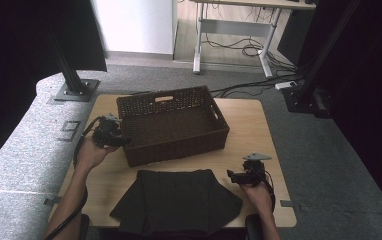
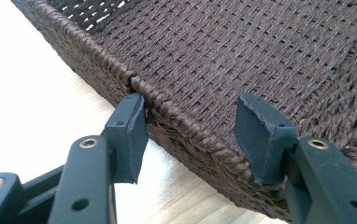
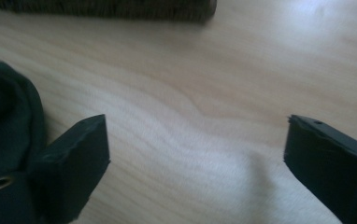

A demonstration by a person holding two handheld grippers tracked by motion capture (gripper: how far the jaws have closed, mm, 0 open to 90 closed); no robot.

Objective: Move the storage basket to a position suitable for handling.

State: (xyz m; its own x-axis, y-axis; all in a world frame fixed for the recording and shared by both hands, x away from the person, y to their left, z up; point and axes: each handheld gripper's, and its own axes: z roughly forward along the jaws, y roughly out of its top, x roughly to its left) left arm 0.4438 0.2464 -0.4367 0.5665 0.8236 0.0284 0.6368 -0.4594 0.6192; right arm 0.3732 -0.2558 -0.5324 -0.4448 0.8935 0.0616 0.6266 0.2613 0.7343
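1. Here the dark brown woven rectangular basket (image 1: 171, 125) stands on the far half of the light wooden surface (image 1: 251, 135), and the folded black cloth garment (image 1: 176, 200) lies flat on the near half, just in front of the basket and apart from it.

2. The left claw (image 1: 113, 134) is at the left wall of the basket. In the left gripper view its jaws stand astride the braided rim (image 2: 190, 126), one outside the wall and one over the inside. The outer pad is very close to the weave, but the inner one is apart from it, so the claw is open and does not grip yet.

3. The right claw (image 1: 239, 176) is just beside the right edge of the garment. In the right gripper view its jaws stand wide open over bare wood, with nothing between them, and the edge of the garment (image 3: 8, 116) is at the left jaw.

4. I judge that the step in hand is to steady the basket with the left claw and to take the garment with the right.

5. To do it well, the left claw should go a little deeper over the rim before it closes, so that the pads press on the wall and not only on the braid.

6. The right claw should slide toward the cloth and take all folded layers together; otherwise the fold may open when it is lifted.
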